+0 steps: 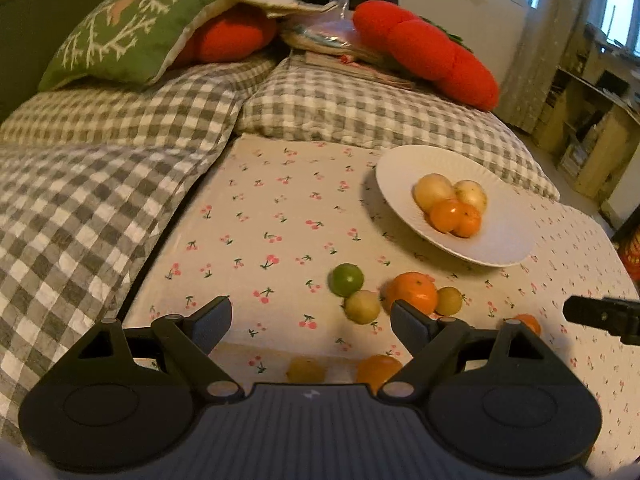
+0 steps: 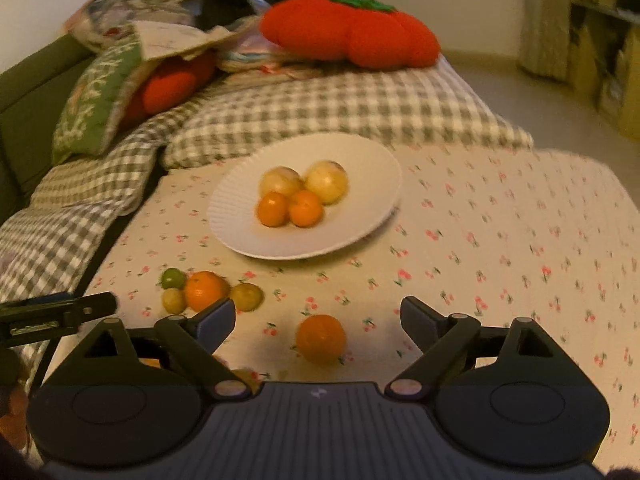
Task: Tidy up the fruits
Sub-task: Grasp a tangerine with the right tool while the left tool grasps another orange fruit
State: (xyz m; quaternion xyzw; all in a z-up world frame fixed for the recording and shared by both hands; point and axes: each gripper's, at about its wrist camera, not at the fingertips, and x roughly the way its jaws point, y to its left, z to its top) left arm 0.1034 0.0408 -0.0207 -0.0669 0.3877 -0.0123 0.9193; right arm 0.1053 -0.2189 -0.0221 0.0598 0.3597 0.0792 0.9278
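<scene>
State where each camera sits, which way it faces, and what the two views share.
Left wrist: on the left gripper, facing loose fruit and the plate; open fingers show, right gripper's tip at right edge.
Right wrist: on the right gripper, facing a lone orange and the plate; open fingers show, left gripper at left edge.
Shared: plate, fruit cluster, cherry-print cloth.

In the left wrist view, the left gripper (image 1: 311, 320) body partly hides a yellow fruit (image 1: 306, 369) and an orange (image 1: 378, 369); another orange (image 1: 529, 322) peeks behind its linkage. The right view is motion-blurred.

White plate (image 2: 240, 216), cherry-print cloth (image 2: 500, 240), seemingly gingham blanket (image 1: 80, 208).
</scene>
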